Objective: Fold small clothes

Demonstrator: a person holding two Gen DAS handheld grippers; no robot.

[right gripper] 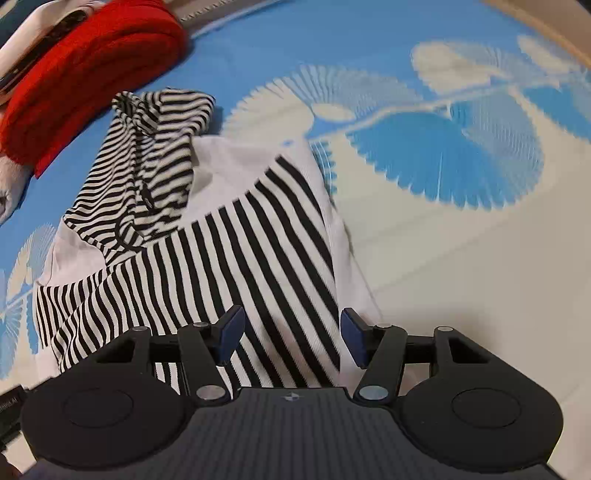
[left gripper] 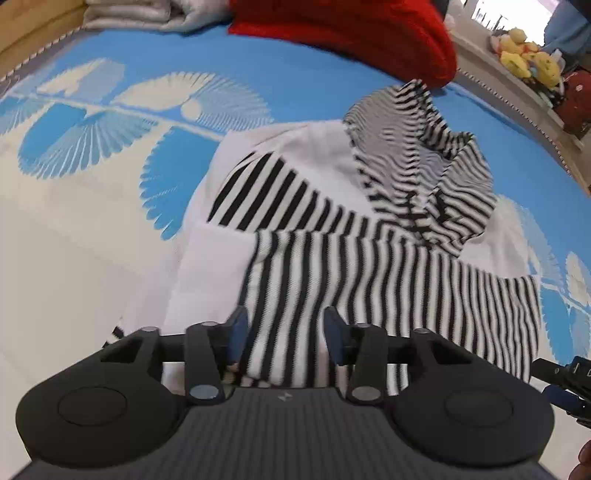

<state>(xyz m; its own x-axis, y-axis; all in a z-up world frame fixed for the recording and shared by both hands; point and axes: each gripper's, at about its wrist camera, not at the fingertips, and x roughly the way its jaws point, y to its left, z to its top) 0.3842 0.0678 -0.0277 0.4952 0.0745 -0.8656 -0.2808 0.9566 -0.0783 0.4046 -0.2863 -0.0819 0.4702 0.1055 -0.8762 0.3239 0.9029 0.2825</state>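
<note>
A small black-and-white striped garment with white panels and a striped hood lies on the blue and white patterned bed cover, sleeves laid across its body. It also shows in the right wrist view. My left gripper is open, its blue pads either side of a striped fold near the garment's near edge. My right gripper is open over the striped near edge, holding nothing. The garment's near hem is hidden under both grippers.
A red knitted item lies beyond the hood, also in the right wrist view. Grey folded bedding sits at the far edge. A shelf with yellow plush toys stands to the right. The right gripper's side shows nearby.
</note>
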